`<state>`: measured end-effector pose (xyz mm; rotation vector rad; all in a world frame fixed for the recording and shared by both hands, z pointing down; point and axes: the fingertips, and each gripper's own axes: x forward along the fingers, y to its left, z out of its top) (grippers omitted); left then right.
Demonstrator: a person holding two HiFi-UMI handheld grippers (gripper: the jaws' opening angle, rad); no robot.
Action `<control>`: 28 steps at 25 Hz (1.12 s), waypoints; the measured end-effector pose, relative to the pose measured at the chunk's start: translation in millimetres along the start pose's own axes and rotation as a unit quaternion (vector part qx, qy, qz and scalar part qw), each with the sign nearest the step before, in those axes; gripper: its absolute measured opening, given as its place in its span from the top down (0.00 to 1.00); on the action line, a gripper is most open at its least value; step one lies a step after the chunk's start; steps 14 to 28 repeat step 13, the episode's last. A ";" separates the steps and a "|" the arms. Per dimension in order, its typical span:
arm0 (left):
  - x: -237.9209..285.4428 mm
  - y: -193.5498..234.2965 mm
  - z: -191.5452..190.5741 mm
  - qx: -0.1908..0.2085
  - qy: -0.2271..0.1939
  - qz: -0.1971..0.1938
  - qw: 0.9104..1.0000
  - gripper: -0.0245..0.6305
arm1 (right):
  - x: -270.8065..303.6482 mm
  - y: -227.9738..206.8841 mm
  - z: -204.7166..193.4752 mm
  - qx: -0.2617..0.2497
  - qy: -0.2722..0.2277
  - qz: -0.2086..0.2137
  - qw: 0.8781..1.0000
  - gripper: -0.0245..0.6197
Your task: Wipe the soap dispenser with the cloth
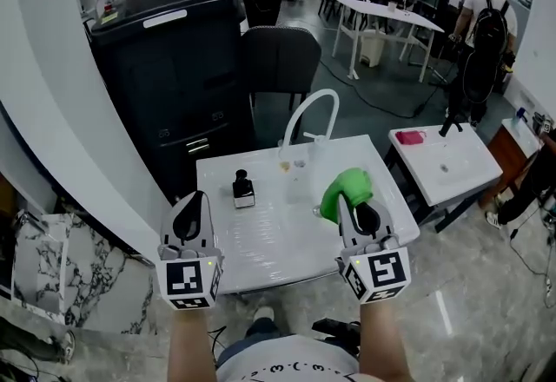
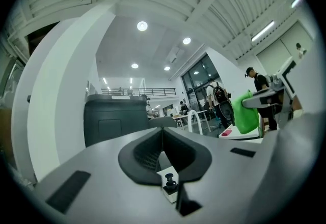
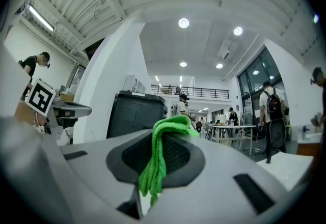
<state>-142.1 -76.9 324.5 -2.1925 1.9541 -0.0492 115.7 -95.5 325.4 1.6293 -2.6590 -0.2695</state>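
Head view alone takes in the whole white counter (image 1: 269, 241): one small dark soap dispenser (image 1: 244, 189) stands on it, left of one arched white faucet (image 1: 309, 115). The left gripper view shows the soap dispenser low, beyond its jaw tips. Two grippers, one green cloth (image 1: 346, 191). The left gripper (image 1: 195, 198) has its jaws pressed together on nothing; the right gripper (image 1: 352, 208) pinches the bunched green cloth, apart from the soap dispenser
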 end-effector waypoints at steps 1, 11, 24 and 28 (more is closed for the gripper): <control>0.1 2.5 2.7 -0.001 -0.004 0.003 1.000 0.93 | 0.6 0.8 1.9 -0.004 -0.001 0.001 1.000 0.89; -3.4 10.4 2.6 0.009 -0.007 0.003 1.000 0.93 | 0.6 10.5 7.4 -0.019 -0.003 0.009 1.000 0.89; -4.7 10.2 2.7 0.008 -0.007 0.002 1.000 0.93 | -0.5 12.2 7.6 -0.021 -0.003 0.010 1.000 0.89; -4.7 10.2 2.7 0.008 -0.007 0.002 1.000 0.93 | -0.5 12.2 7.6 -0.021 -0.003 0.010 1.000 0.89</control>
